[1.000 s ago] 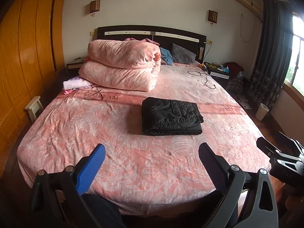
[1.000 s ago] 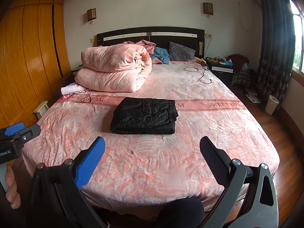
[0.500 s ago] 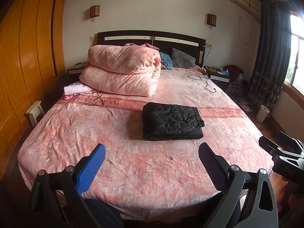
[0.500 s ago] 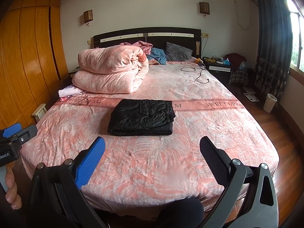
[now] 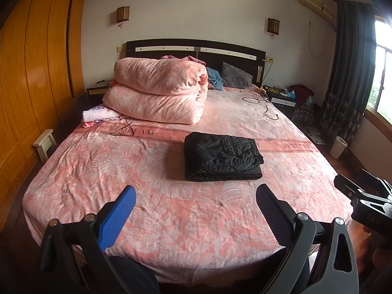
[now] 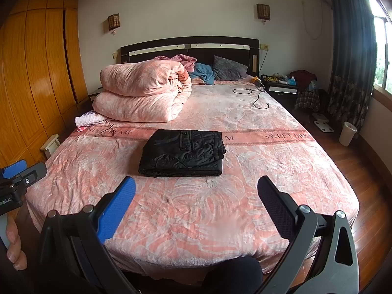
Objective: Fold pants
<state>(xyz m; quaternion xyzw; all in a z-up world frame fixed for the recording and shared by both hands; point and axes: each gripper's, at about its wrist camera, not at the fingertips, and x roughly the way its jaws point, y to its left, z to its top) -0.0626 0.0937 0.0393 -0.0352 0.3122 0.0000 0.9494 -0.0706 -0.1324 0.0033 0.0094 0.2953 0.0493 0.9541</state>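
Black quilted fabric, folded into a neat flat rectangle: the pants [image 5: 221, 156] lie on the pink bedspread [image 5: 137, 171], roughly mid-bed, just on the near side of the lettered band that runs across it. Both tongs hang back over the foot of the bed, well apart from the bundle.

The left gripper [image 5: 193, 203] is spread wide, blue pad on one finger and black textured pad on the other, with nothing between them and nothing touching either fingertip. The right gripper [image 6: 194, 199] stands the same way: jaws gaping, empty, hovering above the near edge of the mattress. Each tool shows at the edge of the other's view, off to the side and clear of the bedding.

On the edges: the pants' thick fold faces the cameras, and the looser layered ends lie on the window side. The stack sits square, its sides free of anything else.

There is open spread all around it. A broad stretch of bare pink cover lies between the fingertips and the pants, and more on both flanks. The folded pink duvet [image 6: 144, 93] is piled toward the headboard on the wardrobe side, well apart from the bundle, and a black cable [image 6: 257, 98] trails near the pillows on the window side.
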